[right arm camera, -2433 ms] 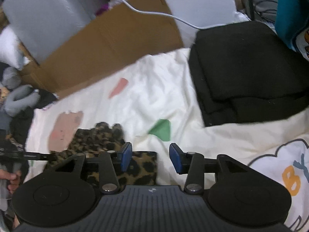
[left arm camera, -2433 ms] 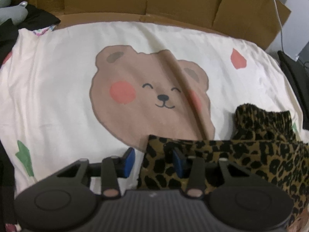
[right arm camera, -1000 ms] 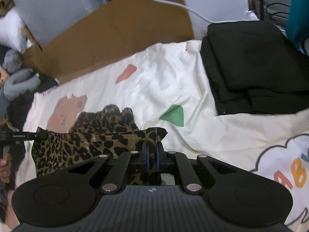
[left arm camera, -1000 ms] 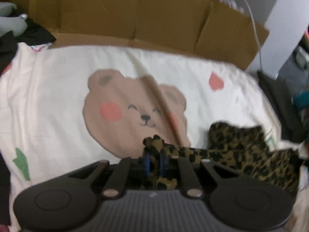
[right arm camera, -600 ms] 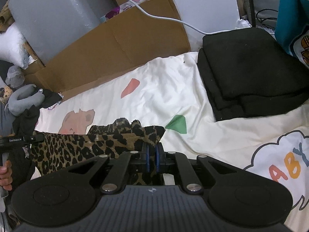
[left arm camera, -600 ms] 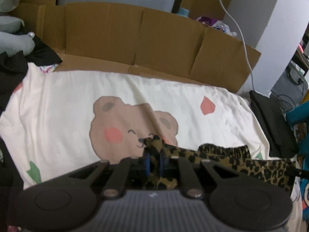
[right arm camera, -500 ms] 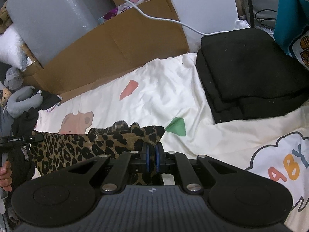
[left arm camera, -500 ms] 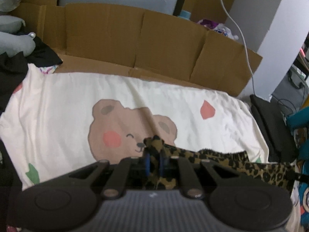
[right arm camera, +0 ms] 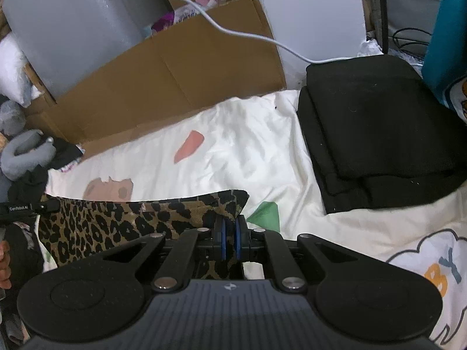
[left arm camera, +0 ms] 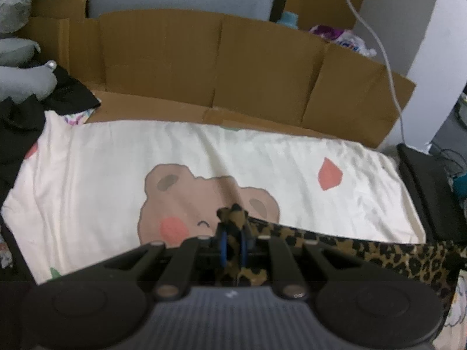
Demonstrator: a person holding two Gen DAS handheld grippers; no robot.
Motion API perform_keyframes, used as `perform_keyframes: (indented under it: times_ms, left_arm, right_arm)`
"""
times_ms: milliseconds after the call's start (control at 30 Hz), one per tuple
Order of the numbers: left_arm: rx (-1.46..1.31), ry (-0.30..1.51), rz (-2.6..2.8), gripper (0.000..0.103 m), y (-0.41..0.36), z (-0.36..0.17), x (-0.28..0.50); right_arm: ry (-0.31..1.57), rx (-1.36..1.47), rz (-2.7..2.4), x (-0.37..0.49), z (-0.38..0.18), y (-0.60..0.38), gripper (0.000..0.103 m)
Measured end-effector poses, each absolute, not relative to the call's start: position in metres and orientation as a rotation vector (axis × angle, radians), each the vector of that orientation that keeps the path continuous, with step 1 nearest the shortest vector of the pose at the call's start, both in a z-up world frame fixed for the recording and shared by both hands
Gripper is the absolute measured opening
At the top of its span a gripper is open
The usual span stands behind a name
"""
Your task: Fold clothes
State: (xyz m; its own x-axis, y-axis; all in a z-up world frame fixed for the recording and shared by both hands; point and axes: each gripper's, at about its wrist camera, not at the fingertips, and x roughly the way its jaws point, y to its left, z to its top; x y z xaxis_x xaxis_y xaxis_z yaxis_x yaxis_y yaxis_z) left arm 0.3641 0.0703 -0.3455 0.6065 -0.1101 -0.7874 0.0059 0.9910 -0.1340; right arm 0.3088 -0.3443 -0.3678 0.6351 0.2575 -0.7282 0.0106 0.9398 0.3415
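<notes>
A leopard-print garment [left arm camera: 364,248] hangs stretched in the air above the cream bed sheet [left arm camera: 96,172] with its bear print. My left gripper [left arm camera: 232,243] is shut on one top corner of it, the cloth bunched between the blue pads. My right gripper [right arm camera: 229,240] is shut on the other top corner of the leopard-print garment [right arm camera: 116,221]. The cloth runs taut between both grippers as a wide band. In the right wrist view the left gripper's tip [right arm camera: 20,208] shows at the far left end of the cloth.
Folded black clothes [right arm camera: 376,151] lie on the sheet's right side. Flattened cardboard [left arm camera: 204,73] lines the far edge. A grey plush toy [right arm camera: 26,151] and dark clothes [left arm camera: 20,116] sit at the left. A white cable [right arm camera: 248,35] hangs over the cardboard. A hand [right arm camera: 4,265] shows at left.
Both grippers went from open beside the flat garment to shut on its corners, then lifted it off the sheet. Over the last half second it has risen further and pulled taut.
</notes>
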Motion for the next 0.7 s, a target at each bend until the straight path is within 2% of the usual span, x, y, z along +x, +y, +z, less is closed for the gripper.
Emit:
perform_keyframes:
  times_ms: [200, 700]
  left_arm:
    - [-0.107, 0.960, -0.037, 0.010, 0.068, -0.366, 0.380]
    - [-0.079, 1.016, -0.004, 0.010, 0.070, -0.394, 0.394]
  right_arm:
    - [0.957, 0.322, 0.130, 0.334, -0.390, -0.345, 0.005]
    - [1.025, 0.298, 0.130, 0.370, -0.407, -0.336, 0.005]
